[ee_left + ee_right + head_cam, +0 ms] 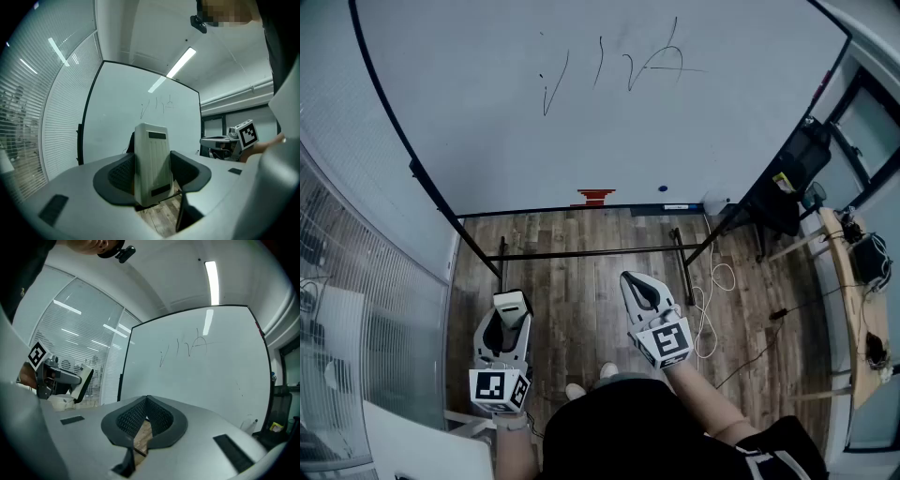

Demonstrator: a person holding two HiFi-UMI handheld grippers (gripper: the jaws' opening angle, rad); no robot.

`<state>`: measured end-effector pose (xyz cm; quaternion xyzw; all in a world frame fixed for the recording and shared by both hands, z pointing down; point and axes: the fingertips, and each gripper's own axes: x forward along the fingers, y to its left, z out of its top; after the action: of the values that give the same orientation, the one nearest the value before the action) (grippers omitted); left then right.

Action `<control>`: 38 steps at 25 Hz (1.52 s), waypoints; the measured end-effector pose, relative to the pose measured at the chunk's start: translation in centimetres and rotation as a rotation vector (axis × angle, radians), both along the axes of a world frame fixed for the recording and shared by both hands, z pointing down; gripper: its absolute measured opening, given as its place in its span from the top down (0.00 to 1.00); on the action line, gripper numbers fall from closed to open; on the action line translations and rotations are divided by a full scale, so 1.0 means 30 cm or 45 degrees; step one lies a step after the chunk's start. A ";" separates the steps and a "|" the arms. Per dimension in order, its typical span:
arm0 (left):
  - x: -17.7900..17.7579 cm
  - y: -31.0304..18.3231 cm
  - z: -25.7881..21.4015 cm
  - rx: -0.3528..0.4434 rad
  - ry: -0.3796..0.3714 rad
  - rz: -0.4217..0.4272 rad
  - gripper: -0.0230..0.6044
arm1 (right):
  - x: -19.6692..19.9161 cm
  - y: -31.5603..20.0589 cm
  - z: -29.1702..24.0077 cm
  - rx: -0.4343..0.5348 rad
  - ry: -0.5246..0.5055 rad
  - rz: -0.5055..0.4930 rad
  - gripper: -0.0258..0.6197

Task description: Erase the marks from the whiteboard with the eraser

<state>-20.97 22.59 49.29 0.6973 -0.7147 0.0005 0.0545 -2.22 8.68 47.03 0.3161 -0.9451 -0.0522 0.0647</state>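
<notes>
The eraser [151, 161] is pinched in the left hand-held gripper [512, 306], well short of the whiteboard [487, 112]. The right hand-held gripper [146, 416] is pressed together, empty. No marks [630, 64] are erased yet.

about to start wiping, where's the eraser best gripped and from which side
By its two long narrow edges, from behind its ribbed back, as the left gripper holds the eraser now. The flat parallel edges suit the jaws, and the far face, probably the wiping one, stays free toward the whiteboard.
</notes>
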 end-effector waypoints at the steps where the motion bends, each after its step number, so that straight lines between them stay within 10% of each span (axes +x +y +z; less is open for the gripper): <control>1: 0.009 -0.016 0.005 -0.004 0.003 0.003 0.56 | 0.009 -0.013 0.001 -0.001 -0.004 -0.002 0.92; 19: 0.072 -0.262 0.036 -0.059 -0.022 -0.025 0.56 | 0.017 -0.233 0.066 -0.081 -0.089 -0.117 0.92; 38: -0.467 -0.740 0.026 0.003 -0.049 0.274 0.56 | -0.498 -0.548 0.038 -0.029 -0.034 0.135 0.92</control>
<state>-34.98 0.38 50.07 0.7700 -0.6365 0.0190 0.0396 -17.17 -7.76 48.16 0.3658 -0.9283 -0.0334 0.0582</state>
